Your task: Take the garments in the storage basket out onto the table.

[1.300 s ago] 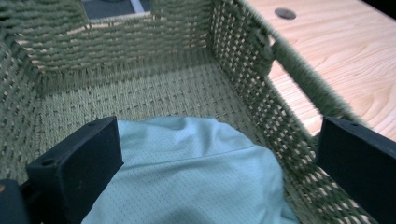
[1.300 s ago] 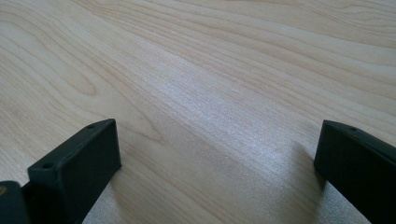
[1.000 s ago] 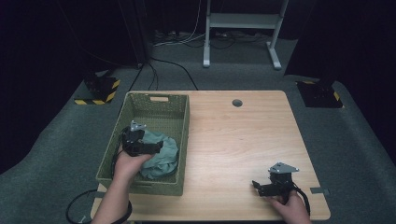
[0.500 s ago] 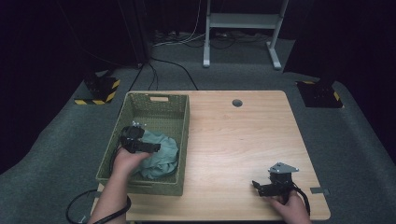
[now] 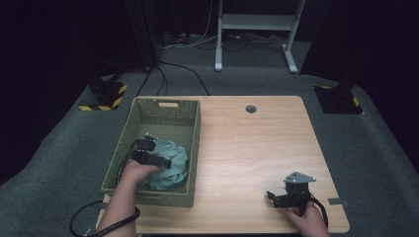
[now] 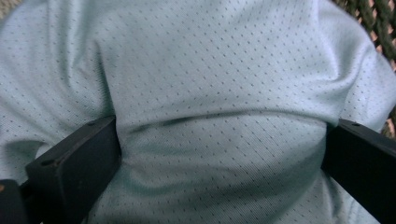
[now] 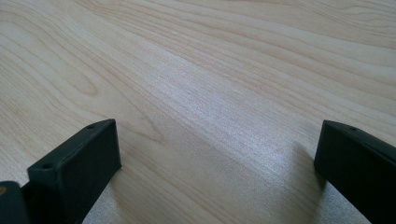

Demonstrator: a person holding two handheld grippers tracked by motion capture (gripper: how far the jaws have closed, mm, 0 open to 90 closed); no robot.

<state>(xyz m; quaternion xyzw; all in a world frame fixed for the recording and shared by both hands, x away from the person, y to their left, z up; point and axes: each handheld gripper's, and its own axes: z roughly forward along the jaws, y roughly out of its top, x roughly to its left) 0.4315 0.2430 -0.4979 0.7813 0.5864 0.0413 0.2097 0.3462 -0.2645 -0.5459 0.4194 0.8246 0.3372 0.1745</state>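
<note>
A crumpled pale teal cloth (image 5: 174, 170) lies in the near half of a green woven basket (image 5: 195, 140) on the left of the wooden table (image 5: 257, 148). My left gripper (image 5: 164, 161) reaches into the basket and presses into the cloth (image 6: 219, 70). Its jaws stand wide apart, with a fold of fabric bulging between them (image 6: 219, 140). My right gripper (image 5: 272, 197) rests low over the table's near right part. It is open, with bare wood (image 7: 210, 84) between its jaws (image 7: 219, 140).
The basket's far half holds nothing visible. A round cable hole (image 5: 251, 108) sits near the table's far edge. Beyond the table are grey carpet, a white stand (image 5: 254, 22), cables, and two black bases with yellow-black stripes (image 5: 104, 94).
My left hand has pushed slightly forward and down into the cloth. The right gripper has stayed put.
</note>
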